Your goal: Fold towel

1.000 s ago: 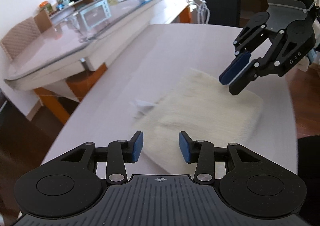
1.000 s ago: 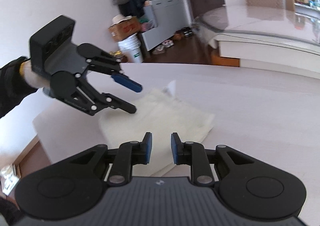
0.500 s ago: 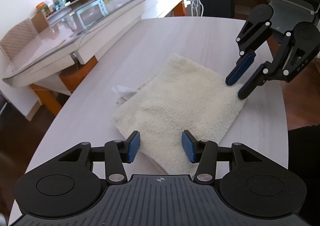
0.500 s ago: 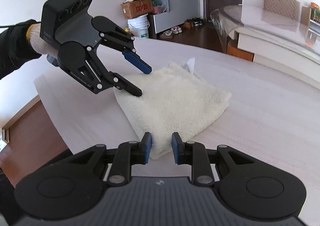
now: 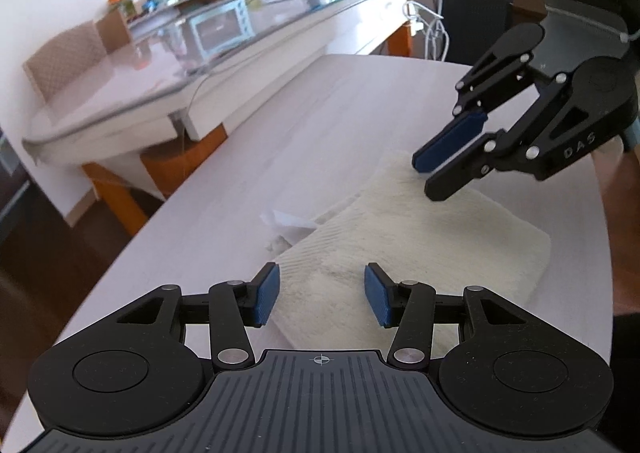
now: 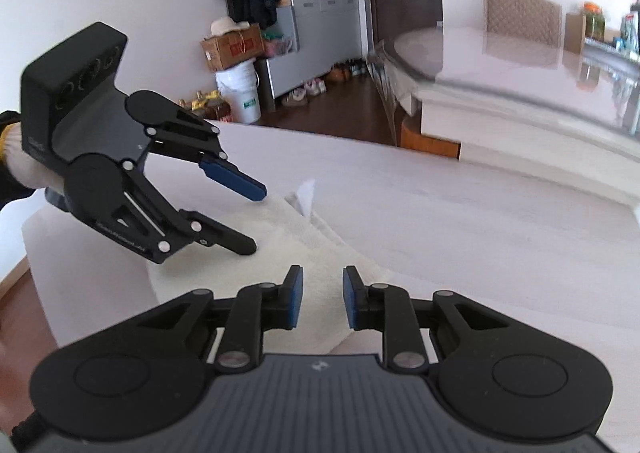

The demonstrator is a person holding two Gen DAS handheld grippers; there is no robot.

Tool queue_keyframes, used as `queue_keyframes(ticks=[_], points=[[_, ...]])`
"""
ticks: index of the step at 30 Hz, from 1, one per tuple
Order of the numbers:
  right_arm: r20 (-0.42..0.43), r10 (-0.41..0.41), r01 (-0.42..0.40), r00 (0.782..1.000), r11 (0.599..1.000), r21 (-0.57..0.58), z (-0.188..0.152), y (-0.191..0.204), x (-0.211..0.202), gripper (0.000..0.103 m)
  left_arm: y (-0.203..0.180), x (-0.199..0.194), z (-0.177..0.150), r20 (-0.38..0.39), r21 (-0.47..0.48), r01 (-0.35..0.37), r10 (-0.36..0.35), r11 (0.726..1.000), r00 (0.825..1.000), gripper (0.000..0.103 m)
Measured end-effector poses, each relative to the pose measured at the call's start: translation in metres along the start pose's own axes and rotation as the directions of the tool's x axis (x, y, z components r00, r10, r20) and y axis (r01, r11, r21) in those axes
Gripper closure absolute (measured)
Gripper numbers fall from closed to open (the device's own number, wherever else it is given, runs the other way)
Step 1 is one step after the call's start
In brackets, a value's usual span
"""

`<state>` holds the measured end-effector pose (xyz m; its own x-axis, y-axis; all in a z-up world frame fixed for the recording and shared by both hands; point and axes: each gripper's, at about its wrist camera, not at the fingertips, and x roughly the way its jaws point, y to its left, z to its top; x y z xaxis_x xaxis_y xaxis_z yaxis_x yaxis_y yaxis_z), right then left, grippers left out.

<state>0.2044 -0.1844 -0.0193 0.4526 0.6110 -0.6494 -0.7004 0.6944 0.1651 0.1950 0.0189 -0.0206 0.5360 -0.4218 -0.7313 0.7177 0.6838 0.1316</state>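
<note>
Towel [image 5: 420, 237], cream and folded, lies mid-frame on the white table [image 5: 304, 141]; left gripper [image 5: 322, 295] and right gripper [image 6: 320, 297] hover over it, jaws parted, the left's just widened, grasping nothing.

Your towel [image 5: 420, 237]: cream cloth, fluffy rough pile, matt. White paper-like tag [image 5: 286, 223] at its edge, thin, creased. Counter [image 5: 304, 141] under it: pale wood grain, smooth, matt. Your left gripper [image 5: 322, 295] and right gripper [image 6: 320, 303]: black matt plastic, ribbed housing, small shiny metal pins; blue pads [image 5: 267, 295] finely textured, rubbery look. Far table top [image 5: 160, 73]: glossy, mirror-like glass.
</note>
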Motion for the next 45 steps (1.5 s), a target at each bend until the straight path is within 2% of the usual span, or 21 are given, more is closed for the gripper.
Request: queue_keyframes(ticks=[3,5,11,16,20,25,30,45], points=[[-0.018,-0.003,0.003,1.0,1.0,0.003,-0.002,-0.006,0.006,0.085,0.008,0.005,-0.003,0.003,-0.024,0.006,-0.006,1.0,1.0,0.049],[-0.019,0.003,-0.003,1.0,1.0,0.003,-0.003,-0.008,0.007,0.085,0.01,0.008,-0.004,0.005,-0.03,0.006,-0.006,1.0,1.0,0.043],[0.002,0.004,-0.004,1.0,1.0,0.005,-0.005,-0.006,-0.003,0.082,0.014,-0.009,-0.002,0.029,-0.059,-0.016,0.017,0.998,0.999,0.046],[0.028,0.032,-0.032,0.999,0.999,-0.004,-0.014,0.013,-0.024,0.079,-0.002,-0.036,-0.01,0.025,-0.035,-0.024,0.025,0.999,0.999,0.045],[0.009,0.054,-0.054,0.999,0.998,-0.015,-0.023,0.027,-0.028,0.078,-0.015,-0.043,-0.018,0.005,-0.036,-0.038,0.038,0.999,0.999,0.043],[-0.008,0.054,-0.054,0.999,0.998,-0.012,-0.03,0.036,-0.027,0.07,-0.024,-0.042,-0.022,-0.015,-0.058,-0.051,0.051,0.997,0.999,0.042],[-0.018,0.043,-0.043,0.999,0.999,-0.018,-0.03,0.039,-0.025,0.069,-0.026,-0.039,-0.022,-0.023,-0.061,-0.06,0.058,0.996,0.998,0.034],[-0.03,0.038,-0.039,0.999,0.999,-0.034,-0.033,0.041,-0.024,0.067,-0.026,-0.026,-0.027,-0.034,-0.072,-0.067,0.065,0.995,0.997,0.025]])
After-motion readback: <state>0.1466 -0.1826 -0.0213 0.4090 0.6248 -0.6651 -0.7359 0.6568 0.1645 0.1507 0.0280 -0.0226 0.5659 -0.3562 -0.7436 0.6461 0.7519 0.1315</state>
